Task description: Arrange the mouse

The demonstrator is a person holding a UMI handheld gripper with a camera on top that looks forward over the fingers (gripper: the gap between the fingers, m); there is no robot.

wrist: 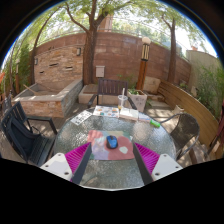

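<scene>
The gripper is hovering with fingers apart over the glass table, the mouse sitting on a mousepad between them.

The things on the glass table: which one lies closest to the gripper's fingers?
The dark blue mouse, on its pale mat, just ahead of the open gripper. The pale things lie beyond it, farther across the glass table.
</scene>
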